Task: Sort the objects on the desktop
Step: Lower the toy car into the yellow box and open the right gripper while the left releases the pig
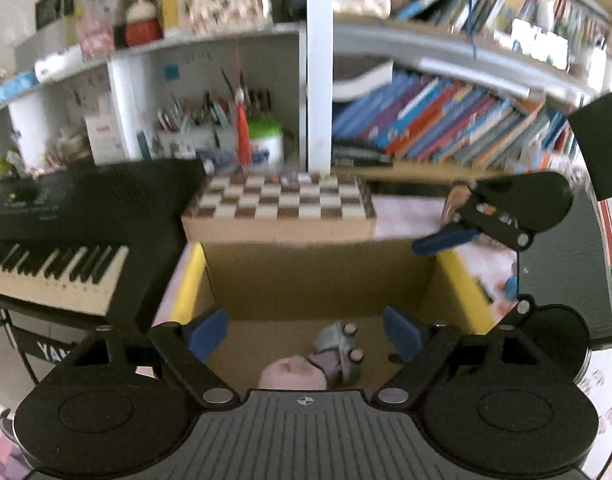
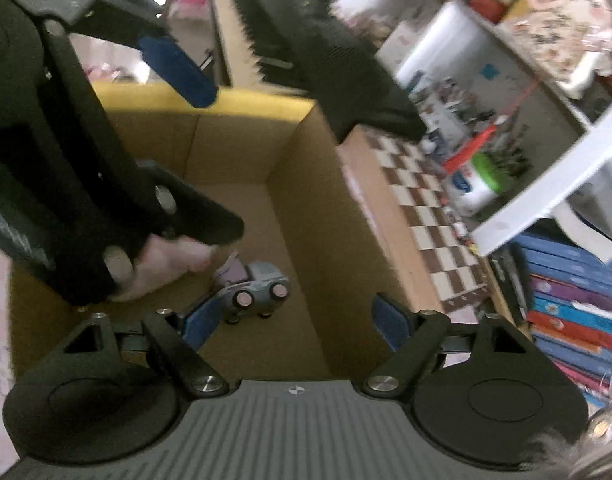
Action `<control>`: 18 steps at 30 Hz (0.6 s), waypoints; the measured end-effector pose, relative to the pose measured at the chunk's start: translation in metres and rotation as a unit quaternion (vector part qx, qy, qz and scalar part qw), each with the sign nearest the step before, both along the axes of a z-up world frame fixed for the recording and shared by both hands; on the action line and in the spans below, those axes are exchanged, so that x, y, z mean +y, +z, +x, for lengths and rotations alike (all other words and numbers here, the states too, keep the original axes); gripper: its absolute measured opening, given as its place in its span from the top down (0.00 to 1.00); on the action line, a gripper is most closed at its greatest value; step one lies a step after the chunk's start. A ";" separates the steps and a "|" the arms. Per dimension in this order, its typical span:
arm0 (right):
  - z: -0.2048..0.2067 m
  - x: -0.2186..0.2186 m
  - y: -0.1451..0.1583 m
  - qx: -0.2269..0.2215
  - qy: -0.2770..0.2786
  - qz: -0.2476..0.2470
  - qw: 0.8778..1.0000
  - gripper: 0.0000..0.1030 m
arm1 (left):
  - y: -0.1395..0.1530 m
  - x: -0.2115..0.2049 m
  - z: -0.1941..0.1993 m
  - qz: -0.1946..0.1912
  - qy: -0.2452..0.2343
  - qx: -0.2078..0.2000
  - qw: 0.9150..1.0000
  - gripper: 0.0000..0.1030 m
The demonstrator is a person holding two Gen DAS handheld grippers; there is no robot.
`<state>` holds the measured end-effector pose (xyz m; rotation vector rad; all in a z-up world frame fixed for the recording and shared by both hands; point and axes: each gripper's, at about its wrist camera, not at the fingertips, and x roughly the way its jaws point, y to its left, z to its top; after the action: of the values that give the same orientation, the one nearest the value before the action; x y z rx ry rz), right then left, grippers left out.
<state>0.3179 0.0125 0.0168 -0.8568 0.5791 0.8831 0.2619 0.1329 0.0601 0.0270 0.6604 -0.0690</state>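
Observation:
An open cardboard box (image 1: pixel 318 276) with yellow-taped rims lies below both grippers. On its floor lie a grey toy car (image 1: pixel 342 346) with pink wheels, tipped on its side, and a pink soft object (image 1: pixel 293 372) touching it. My left gripper (image 1: pixel 306 334) hangs open above them with nothing between its blue pads. The right gripper's blue finger (image 1: pixel 446 240) shows over the box's far right corner. In the right wrist view my right gripper (image 2: pixel 295 320) is open over the box (image 2: pixel 233 148), just above the car (image 2: pixel 257 284). The left gripper's body partly covers the pink object (image 2: pixel 173 260).
A black keyboard piano (image 1: pixel 57 240) stands to the left of the box. A chessboard box (image 1: pixel 281 200) sits right behind it. Shelves with pen pots, a green-lidded tub (image 1: pixel 265 140) and rows of books (image 1: pixel 446 124) fill the back. The tabletop has a pink patterned cover (image 1: pixel 410 208).

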 end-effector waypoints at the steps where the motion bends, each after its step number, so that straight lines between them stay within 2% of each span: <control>1: -0.002 -0.004 0.005 -0.002 -0.007 0.011 1.000 0.21 | 0.005 -0.001 -0.005 -0.001 0.002 -0.010 1.000 0.13; 9: -0.033 -0.044 0.044 -0.032 -0.078 0.103 0.991 0.20 | 0.037 -0.011 -0.044 -0.008 0.013 -0.072 0.997 0.11; 13: -0.056 -0.069 0.061 -0.034 -0.123 0.157 0.979 0.20 | 0.047 -0.014 -0.068 -0.018 0.020 -0.098 0.995 0.08; 18: -0.083 -0.100 0.077 -0.045 -0.188 0.219 0.957 0.20 | 0.059 -0.015 -0.098 -0.027 0.031 -0.126 0.991 0.08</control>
<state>0.2350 -0.0872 0.0936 -0.3639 0.4246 0.5869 0.1634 0.1180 0.1187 -0.0363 0.4066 -0.0238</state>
